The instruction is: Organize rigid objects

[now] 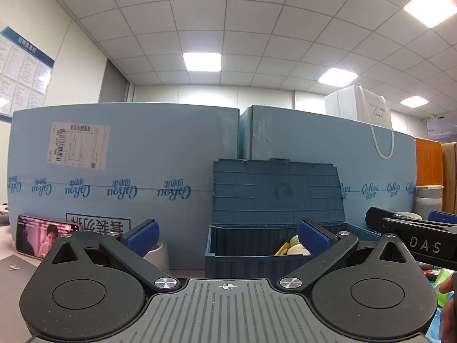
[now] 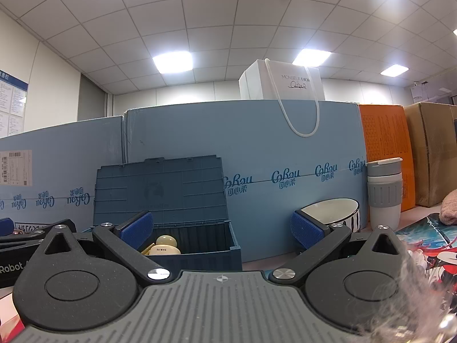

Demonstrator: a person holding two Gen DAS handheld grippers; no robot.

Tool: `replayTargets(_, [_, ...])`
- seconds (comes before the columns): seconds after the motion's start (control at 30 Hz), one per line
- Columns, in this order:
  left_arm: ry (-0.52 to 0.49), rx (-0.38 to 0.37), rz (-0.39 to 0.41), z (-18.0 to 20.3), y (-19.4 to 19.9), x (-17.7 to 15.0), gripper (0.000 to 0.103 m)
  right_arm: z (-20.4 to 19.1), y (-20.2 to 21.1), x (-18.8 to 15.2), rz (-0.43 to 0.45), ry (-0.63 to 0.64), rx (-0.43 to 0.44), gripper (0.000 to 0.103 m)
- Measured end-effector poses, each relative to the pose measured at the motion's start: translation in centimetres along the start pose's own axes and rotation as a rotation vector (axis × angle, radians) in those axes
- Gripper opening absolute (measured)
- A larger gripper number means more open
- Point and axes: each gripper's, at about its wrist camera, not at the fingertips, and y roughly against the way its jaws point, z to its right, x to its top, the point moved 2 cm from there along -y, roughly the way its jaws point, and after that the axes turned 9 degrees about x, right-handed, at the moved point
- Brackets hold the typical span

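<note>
Left gripper (image 1: 227, 235): jaws spread wide, holding nothing. Right gripper (image 2: 221, 230): jaws equally wide, nothing between the pads.

Blue storage box (image 1: 257, 260): at 12 o'clock ahead of both grippers, lid (image 1: 275, 191) raised upright against the blue cartons (image 1: 128, 157).

Contents: cream egg-shaped pieces (image 2: 167, 245) and a yellow piece (image 1: 282, 248), possibly a block; partly hidden.

Striped bowl (image 2: 331, 214) and lidded cup (image 2: 384, 197): 2 o'clock in the right view.

Phone (image 1: 40, 237): 9 o'clock in the left view.
</note>
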Motion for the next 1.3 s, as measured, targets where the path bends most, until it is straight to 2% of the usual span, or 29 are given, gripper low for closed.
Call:
replayTargets(0.33, [0.005,-0.037,-0.004,0.02,0.04,-0.05,0.103,0.10,-0.10,-0.02,-0.005,-0.005,0.001,0.103])
replayTargets(1.3, [-0.007,-0.032,0.003,0.14,0.22,-0.04,0.103,0.19,0.13,-0.01,0.002,-0.007,-0.002,0.103])
